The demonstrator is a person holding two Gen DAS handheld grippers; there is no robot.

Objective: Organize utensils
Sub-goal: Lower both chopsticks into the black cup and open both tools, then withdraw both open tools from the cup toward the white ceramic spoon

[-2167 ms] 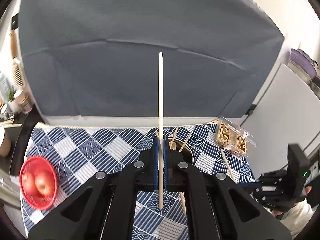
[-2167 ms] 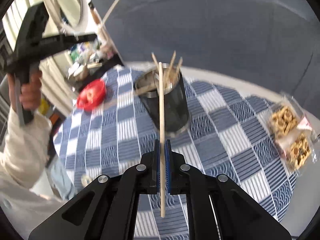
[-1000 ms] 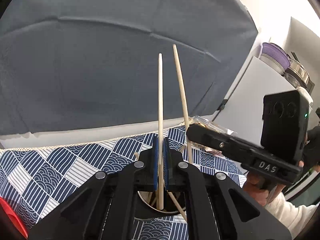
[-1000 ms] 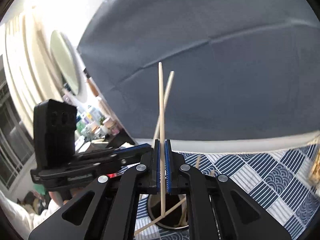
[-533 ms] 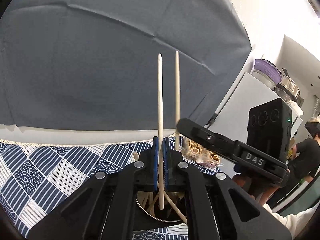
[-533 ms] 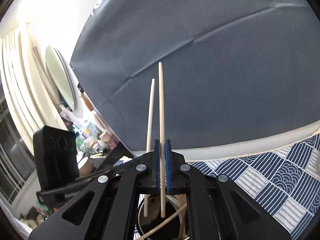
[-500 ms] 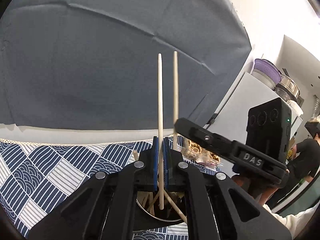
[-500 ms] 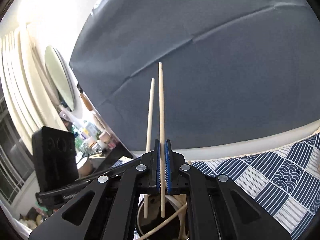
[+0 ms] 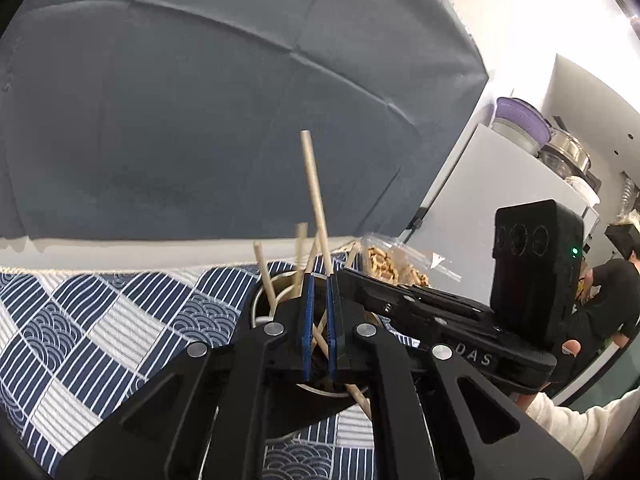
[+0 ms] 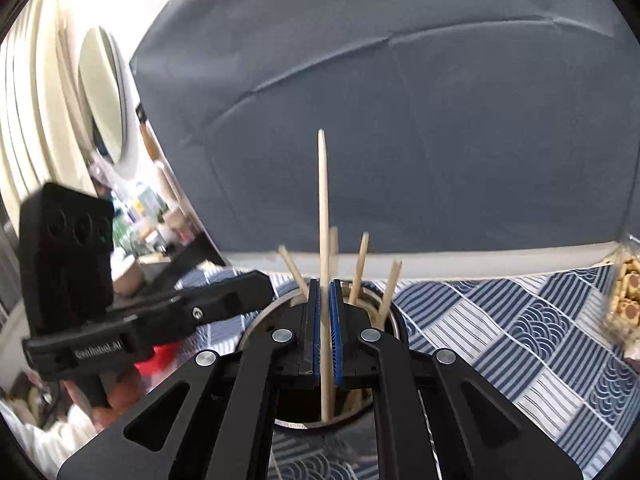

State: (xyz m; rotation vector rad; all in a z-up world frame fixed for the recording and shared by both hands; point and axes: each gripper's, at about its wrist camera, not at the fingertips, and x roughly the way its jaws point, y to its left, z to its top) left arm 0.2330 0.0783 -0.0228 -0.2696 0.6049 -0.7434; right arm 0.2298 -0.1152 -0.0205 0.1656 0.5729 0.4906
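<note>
Directly below both tongs sits the metal holder point(image 10: 386, 312): the right gripper point(image 10: 326, 332) clamps one chopstick point(image 10: 323, 200), the left gripper point(image 9: 318, 320) looks empty, nearly closed; releasing crookedly could snag crossed sticks.

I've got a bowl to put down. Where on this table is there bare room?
Bare checked cloth lies left of the metal cup in the left wrist view, and between cup and snack bag in the right wrist view. The cup mouth is crowded: leaning chopsticks, left tongs and right tongs meet there.
</note>
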